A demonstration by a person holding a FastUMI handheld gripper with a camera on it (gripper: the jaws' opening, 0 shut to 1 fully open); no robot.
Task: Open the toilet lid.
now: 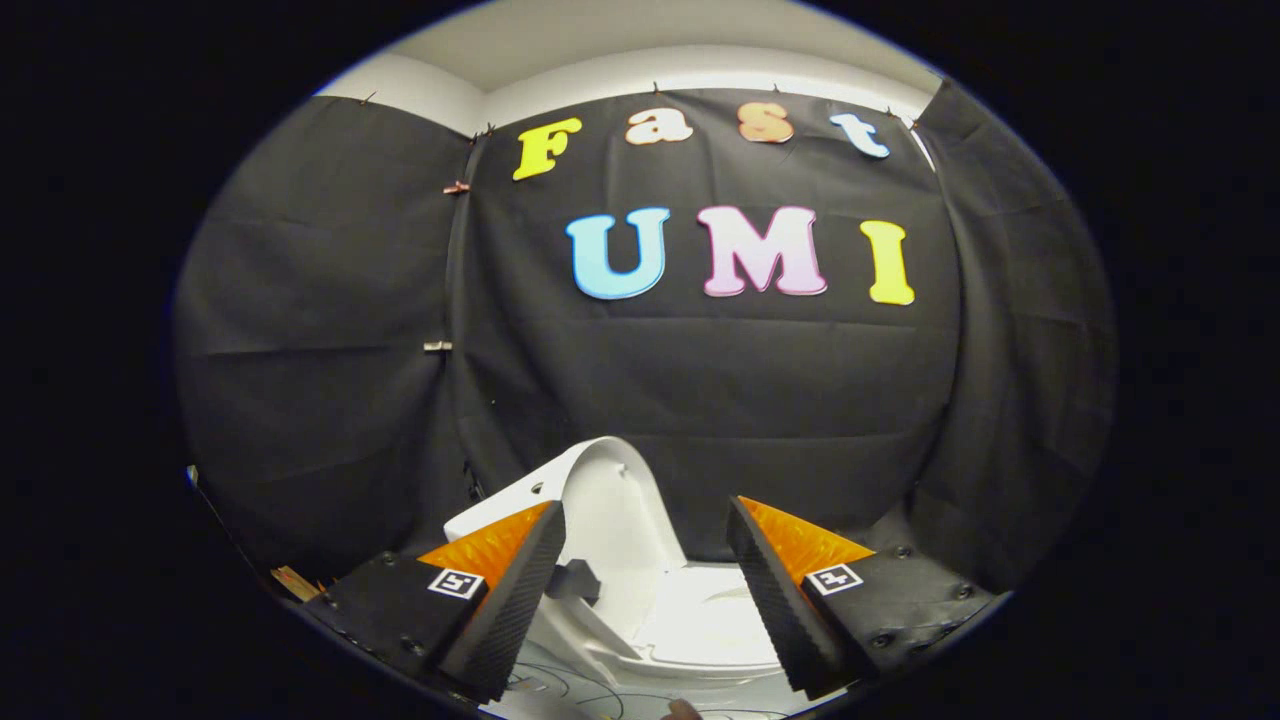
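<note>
One white glossy plastic toilet lid (612, 490) is standing raised, nearly upright, ahead of and between the fingers, leaning toward the booth's black cloth wall (700, 380); the opening appears essentially done. One white toilet seat (700, 625) is lying flat below. The gripper (645, 585) is holding its two fingers wide apart, gripping nothing, likely having released.

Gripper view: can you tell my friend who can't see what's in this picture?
The white toilet lid stands raised, leaning back toward the black cloth wall, with the toilet seat showing below it. The gripper is open, its fingers apart and holding nothing, with the toilet between and just beyond them.
</note>
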